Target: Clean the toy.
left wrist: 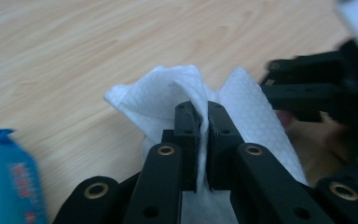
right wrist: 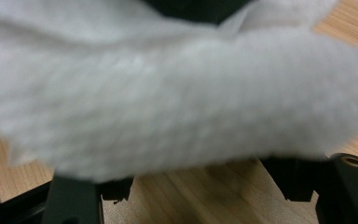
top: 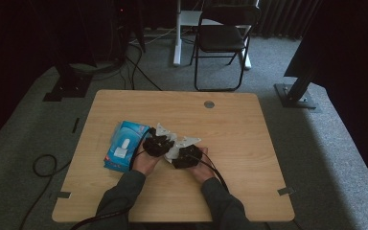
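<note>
Both hands low, side by side: left tool point(left wrist: 203, 112) clamped on tissue point(left wrist: 168, 93), right tool point(right wrist: 205, 186) apart.

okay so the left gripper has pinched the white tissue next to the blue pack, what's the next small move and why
Probably close the right gripper on the near part of the white tissue. The left gripper is already clamped on a fold of it, while in the right gripper view the tissue lies across that gripper's spread fingers, apparently unpinched. A second hold would let both hands handle the sheet beside the blue pack.
</note>
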Tool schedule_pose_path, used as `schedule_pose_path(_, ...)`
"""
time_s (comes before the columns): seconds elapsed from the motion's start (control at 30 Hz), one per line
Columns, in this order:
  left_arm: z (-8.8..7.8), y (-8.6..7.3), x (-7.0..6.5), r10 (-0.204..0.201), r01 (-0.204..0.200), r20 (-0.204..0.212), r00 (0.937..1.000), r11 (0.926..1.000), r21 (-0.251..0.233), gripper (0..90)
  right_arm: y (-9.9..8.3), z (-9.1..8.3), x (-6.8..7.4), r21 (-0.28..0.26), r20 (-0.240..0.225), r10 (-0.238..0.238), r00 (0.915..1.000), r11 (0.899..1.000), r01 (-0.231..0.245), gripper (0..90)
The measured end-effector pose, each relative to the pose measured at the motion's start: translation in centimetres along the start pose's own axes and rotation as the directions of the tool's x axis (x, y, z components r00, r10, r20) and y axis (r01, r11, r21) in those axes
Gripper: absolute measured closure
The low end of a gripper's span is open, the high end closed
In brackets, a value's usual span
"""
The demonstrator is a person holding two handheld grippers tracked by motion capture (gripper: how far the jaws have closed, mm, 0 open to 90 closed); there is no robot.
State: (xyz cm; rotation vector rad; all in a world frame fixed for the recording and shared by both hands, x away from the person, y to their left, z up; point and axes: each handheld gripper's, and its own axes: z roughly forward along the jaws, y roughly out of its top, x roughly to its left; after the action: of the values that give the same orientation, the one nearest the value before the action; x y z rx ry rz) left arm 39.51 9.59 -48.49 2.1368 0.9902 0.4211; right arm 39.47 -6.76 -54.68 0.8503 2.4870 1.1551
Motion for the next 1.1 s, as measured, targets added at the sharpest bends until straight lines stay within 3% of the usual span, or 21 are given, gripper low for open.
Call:
schedule_pose_path(0.27,0.3,0.3,1.0,-0.059,0.059,-0.052,0.9969,0.9982,-0.006,85.3,0.0,0.0,0.0,0.003,-0.001,0.002,1.0,1.0,-0.002,34.0)
schedule_pose_path(0.43,0.8,0.5,-0.1,-0.005,0.005,0.0,1.0,0.9999,-0.016,85.7,0.0,0.0,0.0,0.004,0.0,0.004,1.0,1.0,-0.004,34.0)
schedule_pose_path(0.5,1.1,0.6,-0.8,0.013,-0.012,0.037,0.9992,0.9996,-0.027,85.7,0.0,0.0,0.0,0.004,-0.001,0.001,1.0,1.0,-0.001,34.0)
schedule_pose_path(0.6,1.1,0.6,-1.1,0.041,-0.039,0.055,0.9977,0.9989,-0.026,85.7,0.0,0.0,0.0,0.005,0.001,0.002,1.0,1.0,-0.002,34.0)
schedule_pose_path(0.73,0.6,0.4,-0.7,0.058,-0.058,-0.007,0.9983,0.9983,-0.009,85.7,0.0,0.0,0.0,0.005,0.0,0.003,1.0,1.0,-0.003,34.0)
schedule_pose_path(0.83,0.1,0.2,0.0,0.033,-0.033,-0.057,0.9978,0.9994,0.006,86.0,0.0,0.0,0.0,0.005,0.001,0.004,1.0,1.0,-0.004,34.0)
schedule_pose_path(0.97,-0.3,-0.1,0.0,0.014,-0.013,-0.07,0.9974,0.9998,0.017,86.4,0.0,0.0,0.0,0.006,0.001,0.002,1.0,1.0,-0.003,34.0)
schedule_pose_path(1.0,-0.4,-0.1,-0.2,0.02,-0.019,-0.065,0.9977,0.9997,0.016,86.5,0.0,0.0,0.0,0.006,0.001,0.002,1.0,1.0,-0.002,34.0)
schedule_pose_path(1.1,-0.5,-0.4,-1.2,0.061,-0.062,0.01,0.9981,0.9981,0.005,86.5,0.0,0.0,0.0,0.007,0.0,0.005,1.0,1.0,-0.005,34.0)
